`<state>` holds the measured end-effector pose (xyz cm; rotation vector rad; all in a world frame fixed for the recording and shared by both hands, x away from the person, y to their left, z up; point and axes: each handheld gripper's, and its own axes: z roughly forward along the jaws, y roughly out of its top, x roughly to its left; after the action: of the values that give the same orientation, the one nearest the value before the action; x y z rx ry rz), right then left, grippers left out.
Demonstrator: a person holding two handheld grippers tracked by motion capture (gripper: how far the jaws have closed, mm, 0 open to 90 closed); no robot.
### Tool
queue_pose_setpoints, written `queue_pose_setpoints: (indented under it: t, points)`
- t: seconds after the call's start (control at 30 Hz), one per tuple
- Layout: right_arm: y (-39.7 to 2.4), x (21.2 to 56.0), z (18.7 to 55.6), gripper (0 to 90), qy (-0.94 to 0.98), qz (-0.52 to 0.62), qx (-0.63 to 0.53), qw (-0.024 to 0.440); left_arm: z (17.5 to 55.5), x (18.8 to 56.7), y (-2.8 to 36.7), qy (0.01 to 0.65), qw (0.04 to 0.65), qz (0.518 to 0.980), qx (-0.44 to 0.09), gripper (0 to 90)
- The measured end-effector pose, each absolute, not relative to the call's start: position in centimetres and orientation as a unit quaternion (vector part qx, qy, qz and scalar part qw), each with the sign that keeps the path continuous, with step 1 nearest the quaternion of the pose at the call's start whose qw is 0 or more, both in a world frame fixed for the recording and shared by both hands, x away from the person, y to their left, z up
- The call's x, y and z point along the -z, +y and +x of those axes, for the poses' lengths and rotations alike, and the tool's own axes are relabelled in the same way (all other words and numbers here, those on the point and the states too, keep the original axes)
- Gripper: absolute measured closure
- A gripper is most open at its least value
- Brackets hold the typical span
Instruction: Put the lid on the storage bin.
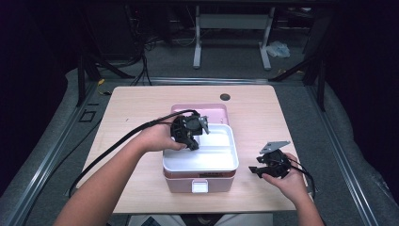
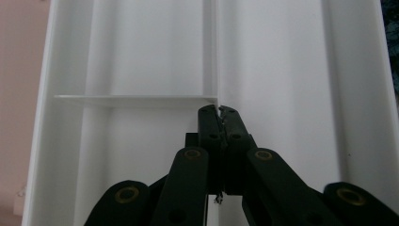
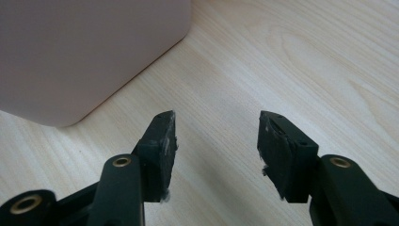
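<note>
The left gripper (image 1: 192, 141) pinches the centre divider of the white tray (image 1: 221, 157) seated atop the pink box (image 1: 181, 184); lifting it out seems next. The right gripper (image 1: 259, 170) waits beside, jaws spread.

Tray (image 1: 221, 157) on box (image 1: 181, 183) mid-table (image 1: 136, 101); left tool (image 1: 192, 143) in tray; right tool (image 1: 254, 170) right of box.

Closed left gripper (image 2: 219, 109) fingers pinching white tray (image 2: 282, 61) divider wall (image 2: 211, 52)
</note>
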<state>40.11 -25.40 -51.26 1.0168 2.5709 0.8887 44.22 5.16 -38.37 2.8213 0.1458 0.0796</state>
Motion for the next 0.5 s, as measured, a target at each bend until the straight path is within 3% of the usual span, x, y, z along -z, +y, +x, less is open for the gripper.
queue_pose_setpoints:
  t: [0.3, 0.5]
  points:
    - [-25.3, 51.4, 40.2, 47.2, 0.880, 0.346, -0.303, 0.119, 44.1, 39.7, 5.8, 0.043, 0.176, 0.983, -0.013, 89.5]
    - [-25.2, 51.5, 40.2, 47.2, 0.880, 0.347, -0.302, 0.116, 43.9, 40.8, 5.3, 0.033, 0.155, 0.987, -0.010, 89.5]
